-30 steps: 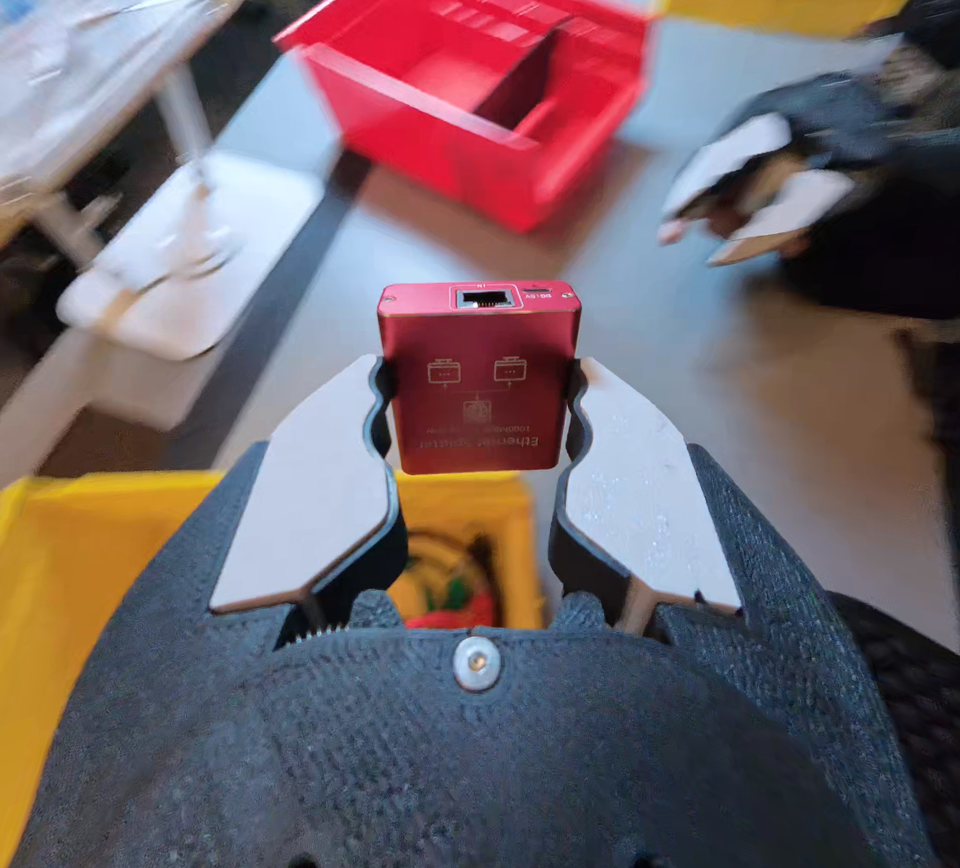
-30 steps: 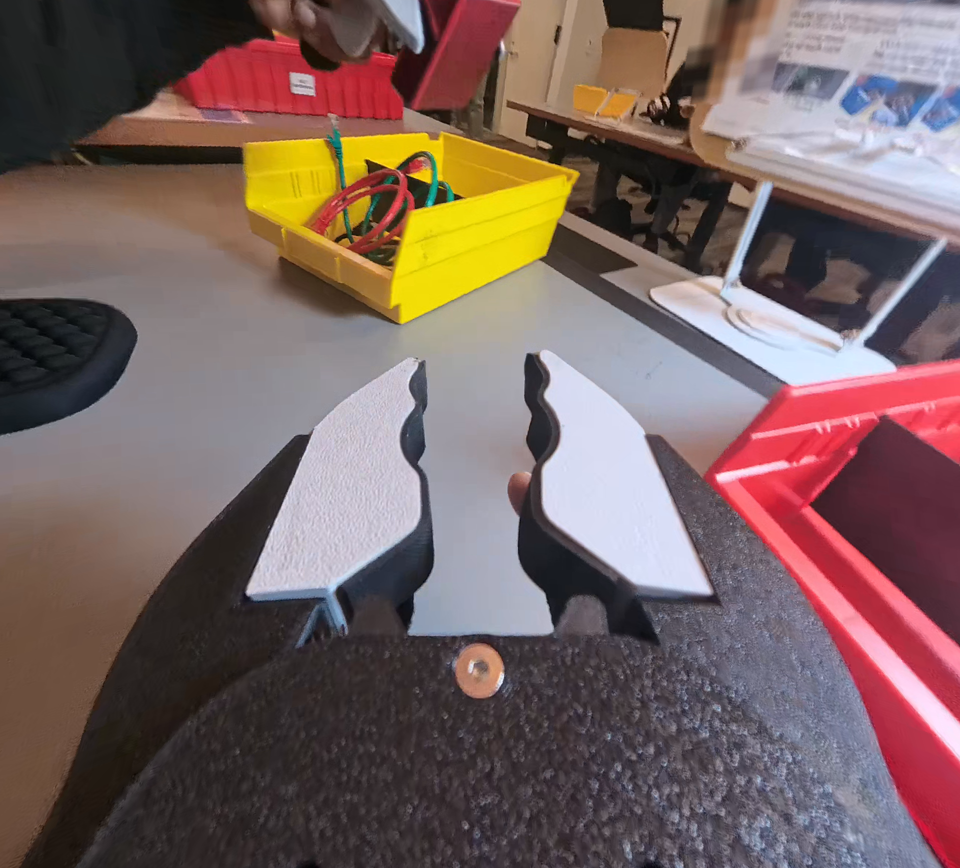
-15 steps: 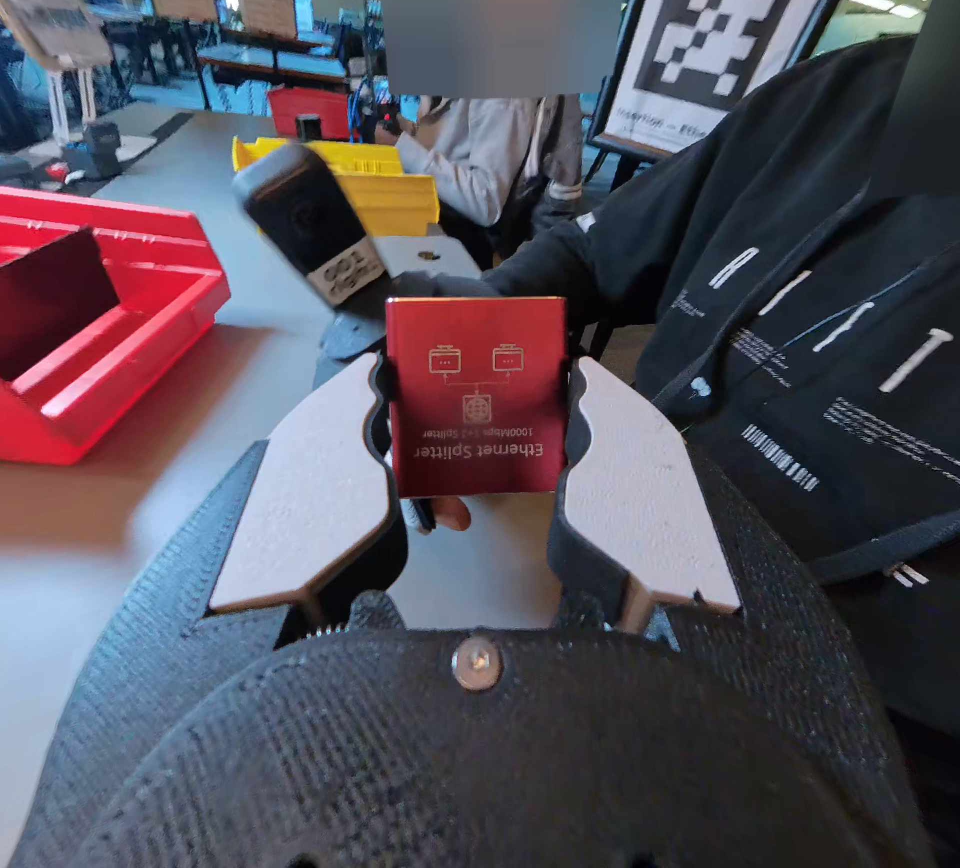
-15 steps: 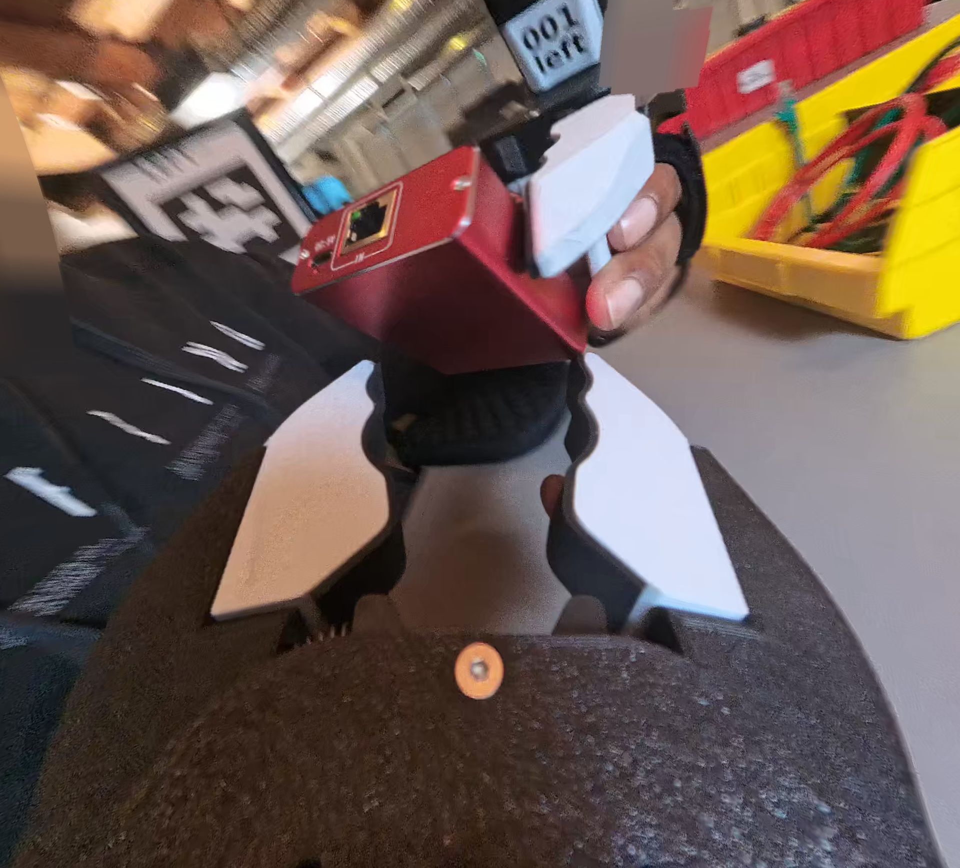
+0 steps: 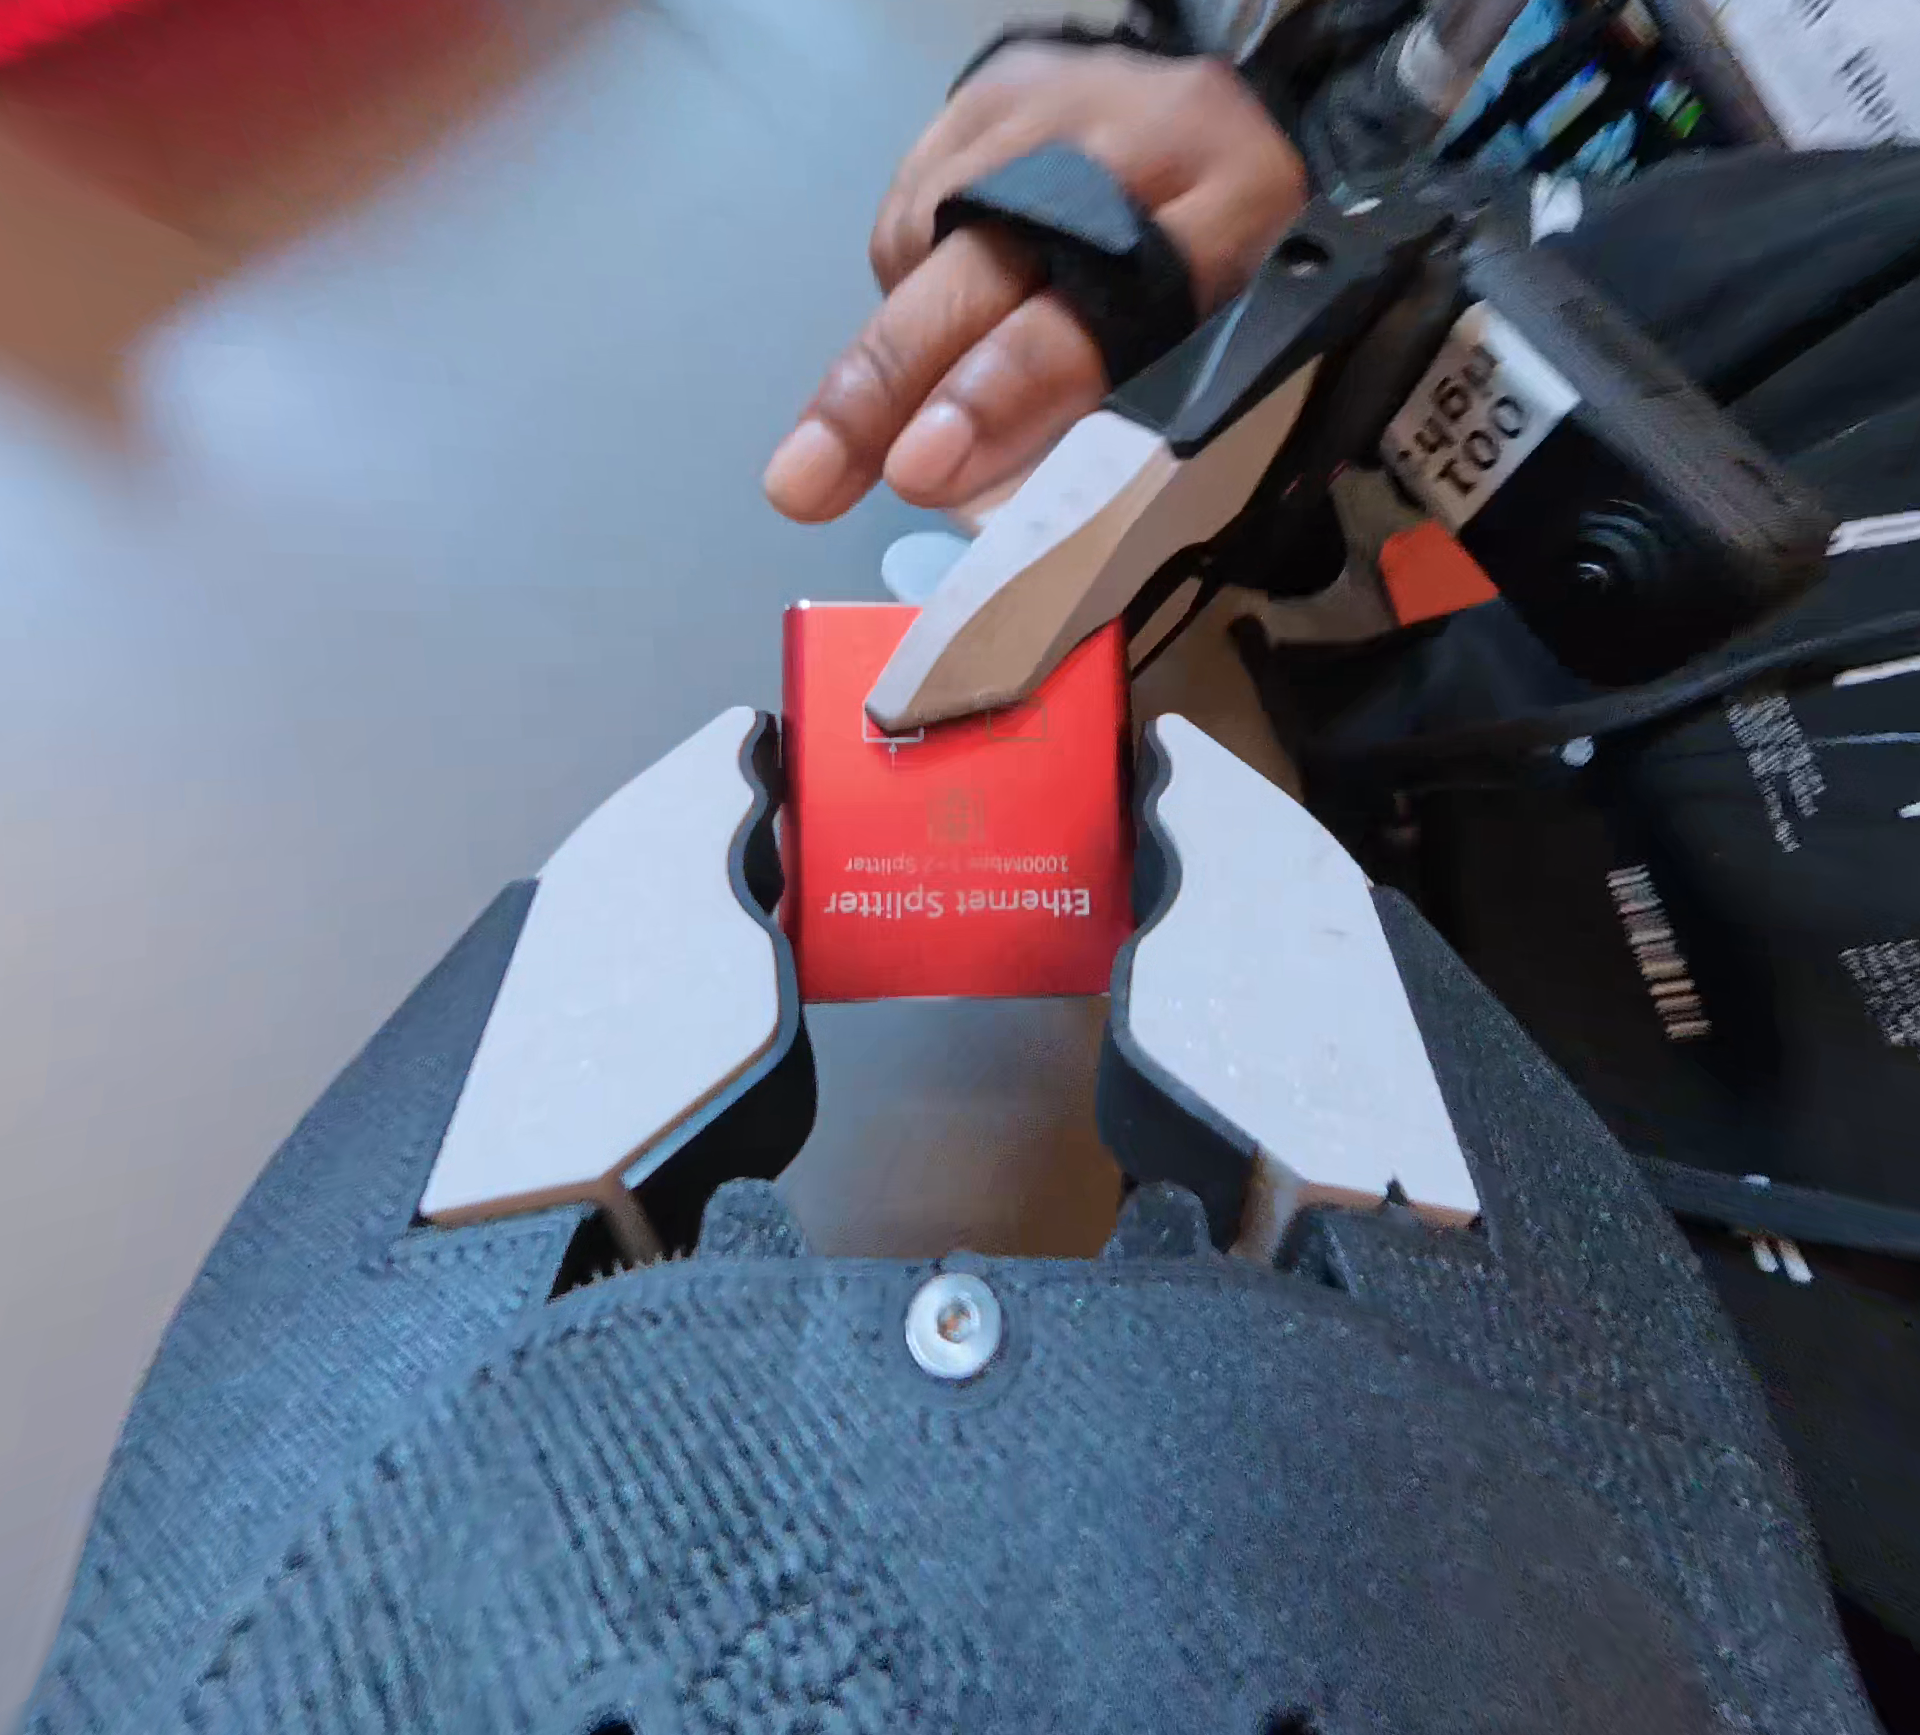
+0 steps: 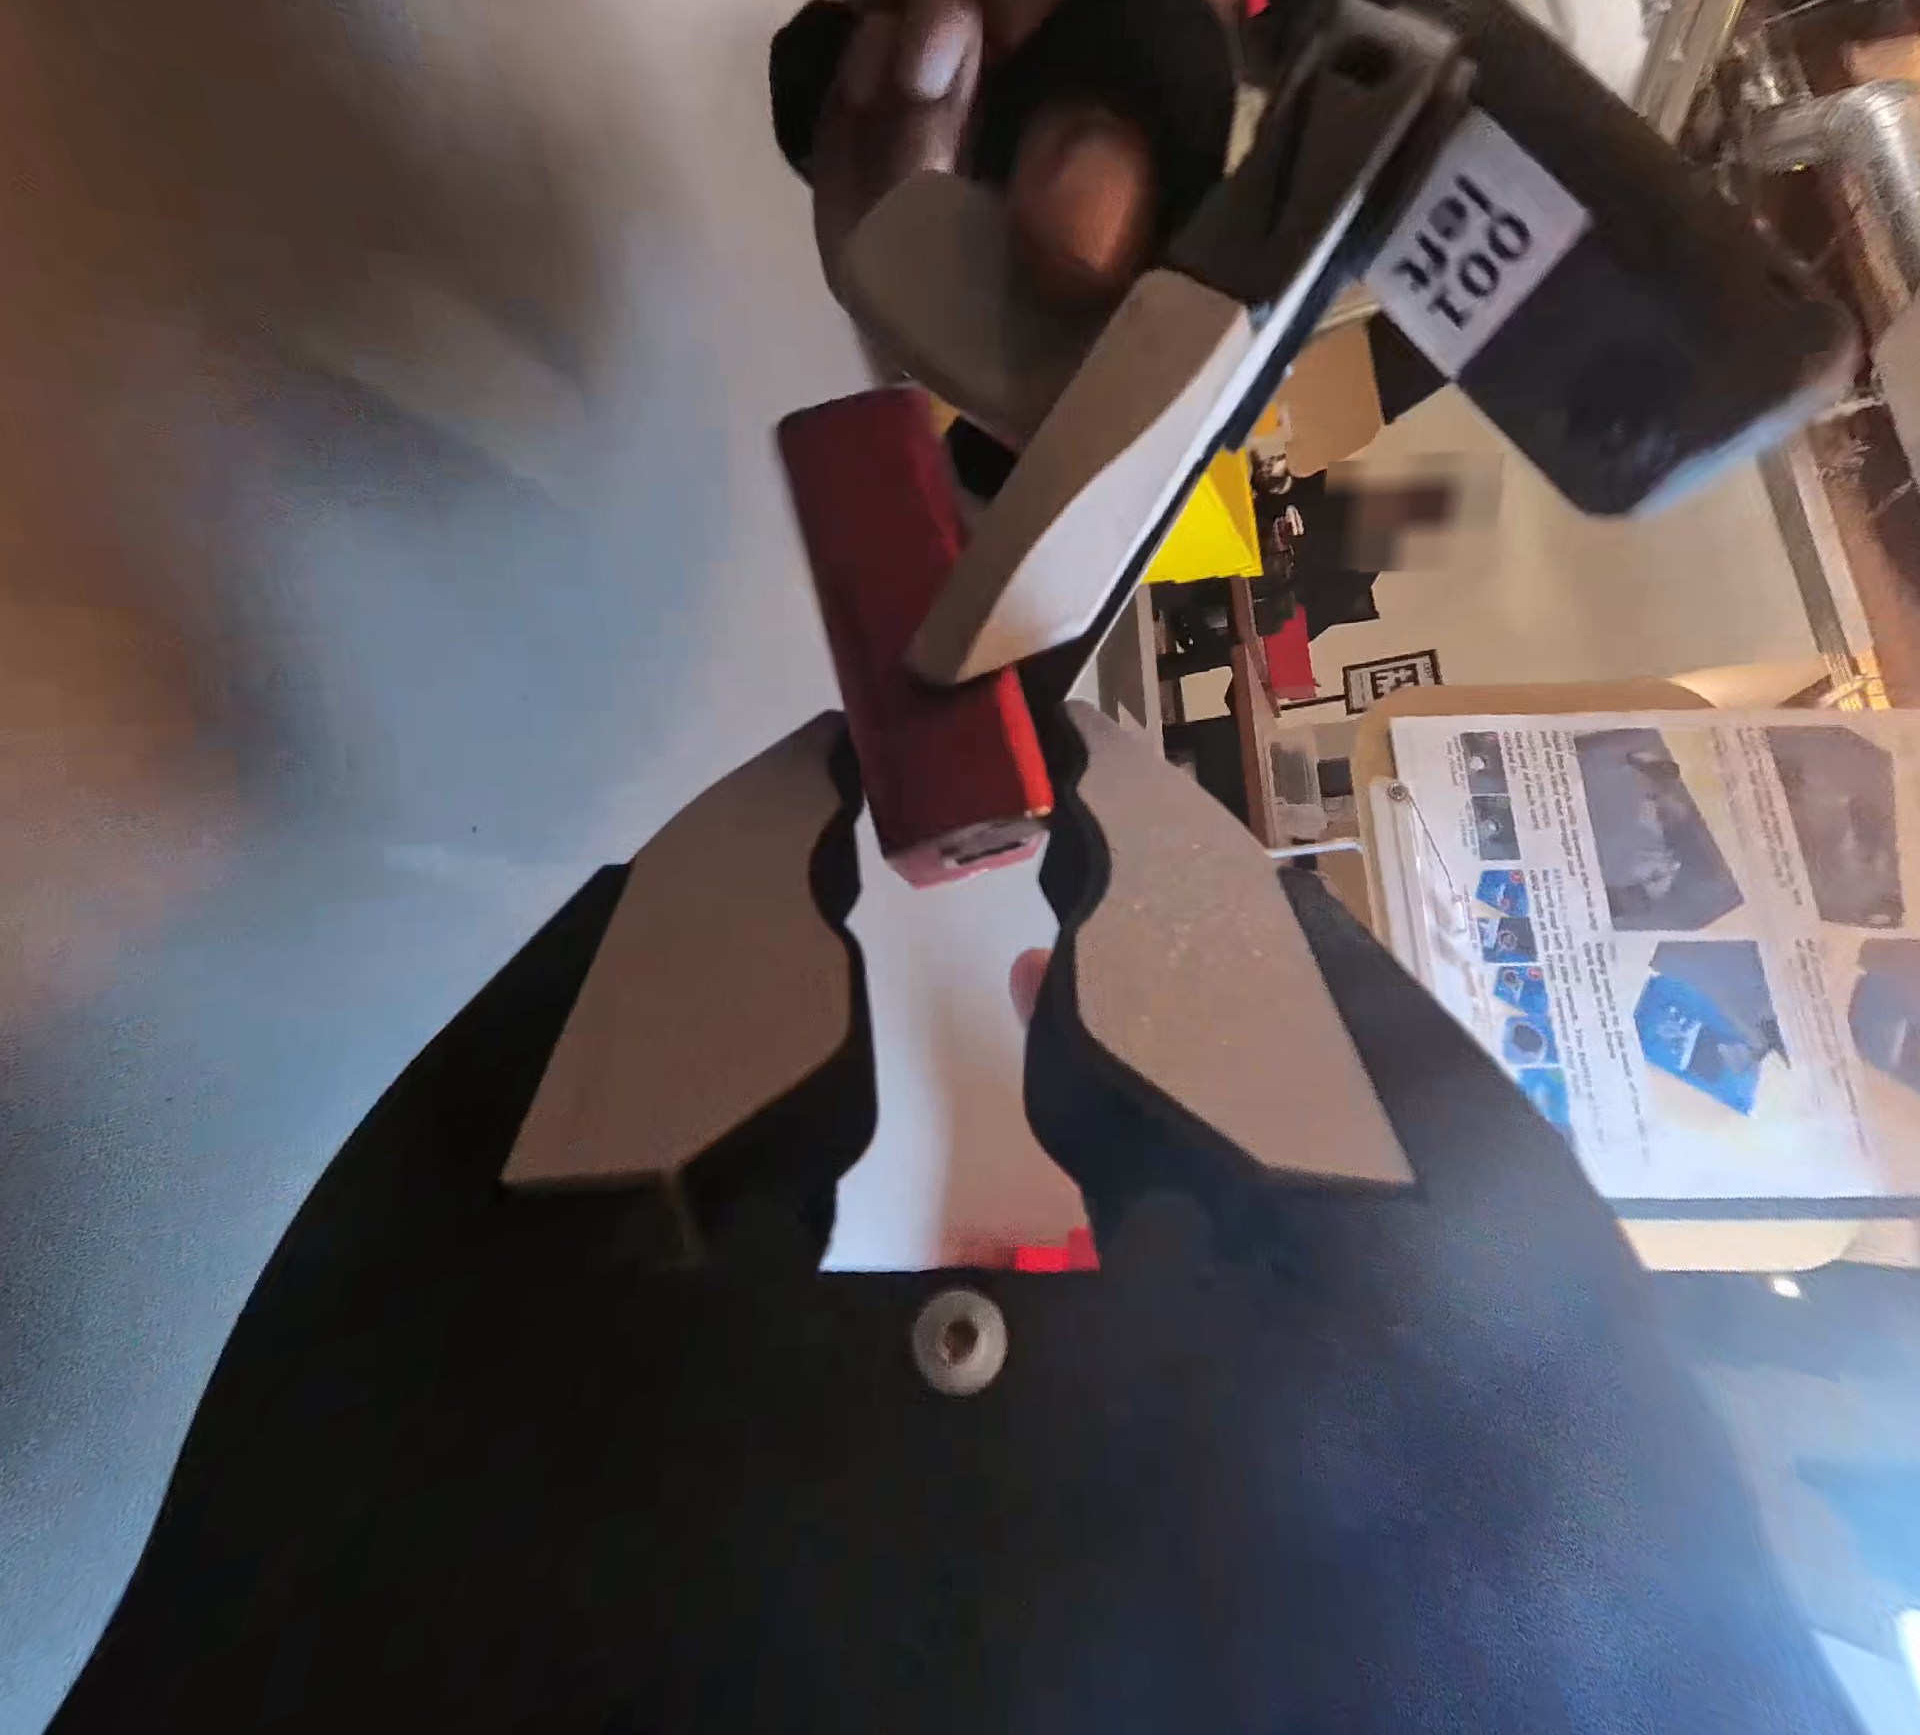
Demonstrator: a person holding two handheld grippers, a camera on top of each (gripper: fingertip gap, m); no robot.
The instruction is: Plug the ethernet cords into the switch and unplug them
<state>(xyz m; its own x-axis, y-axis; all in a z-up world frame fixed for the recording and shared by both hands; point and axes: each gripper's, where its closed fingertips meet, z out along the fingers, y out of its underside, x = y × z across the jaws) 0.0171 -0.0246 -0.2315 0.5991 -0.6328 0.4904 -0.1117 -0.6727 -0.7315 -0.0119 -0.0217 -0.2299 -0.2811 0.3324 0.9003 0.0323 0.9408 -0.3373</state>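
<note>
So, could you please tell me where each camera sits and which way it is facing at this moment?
Left wrist view: on the left gripper, looking forward over the grey table; its fingers clamp the red switch, with the person's hand beyond.
Right wrist view: on the right gripper, tilted sideways, facing the switch's end; its fingers flank it.
Shared: the switch and both grippers.

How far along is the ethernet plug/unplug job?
Early. Done: the red switch is clamped in the left claw. In hand: the right claw straddles its port end, apparently a handover; whether it grips is unclear. Left: no cord is in view and the visible port looks empty, so all plugging and unplugging.
</note>
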